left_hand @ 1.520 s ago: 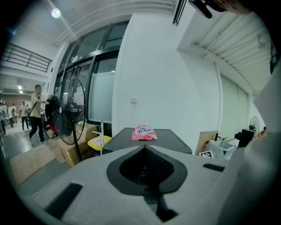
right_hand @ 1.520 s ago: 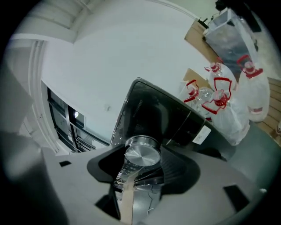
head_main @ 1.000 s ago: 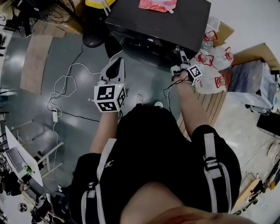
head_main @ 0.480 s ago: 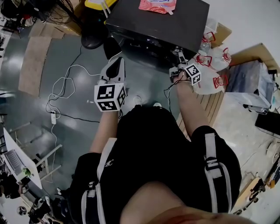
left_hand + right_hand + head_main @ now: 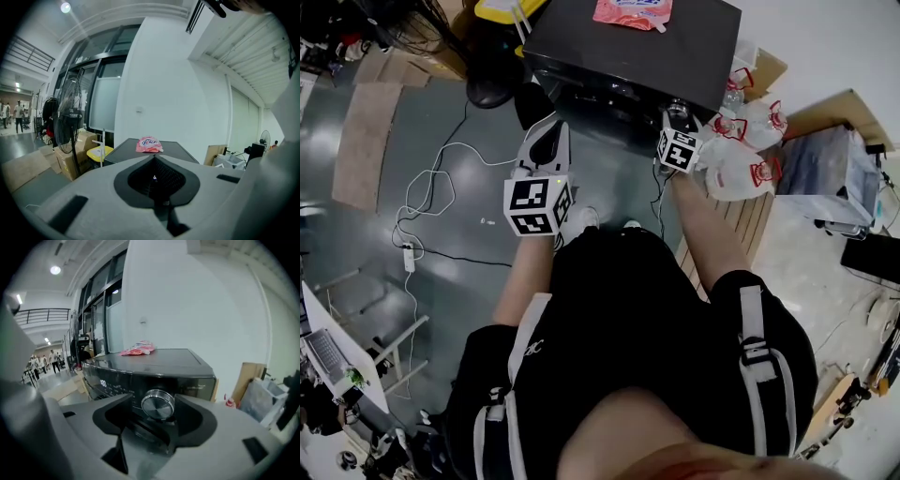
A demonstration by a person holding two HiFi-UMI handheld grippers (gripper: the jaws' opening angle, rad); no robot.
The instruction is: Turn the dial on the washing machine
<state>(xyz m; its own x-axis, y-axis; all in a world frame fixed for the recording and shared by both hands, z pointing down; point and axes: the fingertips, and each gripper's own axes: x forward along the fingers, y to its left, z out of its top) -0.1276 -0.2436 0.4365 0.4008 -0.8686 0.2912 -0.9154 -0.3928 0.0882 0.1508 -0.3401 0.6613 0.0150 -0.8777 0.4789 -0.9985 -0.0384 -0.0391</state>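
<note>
The black washing machine (image 5: pixel 628 47) stands ahead of me with a pink pouch (image 5: pixel 633 11) on its lid. Its silver dial (image 5: pixel 158 405) sits on the front panel's right end. My right gripper (image 5: pixel 157 404) is open, and the dial lies between its two fingertips, close to the right one; I cannot tell whether they touch. From the head view this gripper (image 5: pixel 675 117) is up against the machine's front right corner. My left gripper (image 5: pixel 549 131) hangs in the air left of it, short of the machine, shut on nothing. The left gripper view shows its jaws (image 5: pixel 154 159) meeting at the tip.
Several clear plastic jugs with red handles (image 5: pixel 741 155) lie right of the machine on a wooden pallet (image 5: pixel 759 220). A grey box (image 5: pixel 834 173) is further right. White cables (image 5: pixel 431 187) trail on the floor at left, near a fan's black base (image 5: pixel 492 84) and cardboard boxes (image 5: pixel 77 152).
My right gripper has moved up and left, from beside the jugs to the machine's front corner at the dial. The left gripper has stayed about where it was.
</note>
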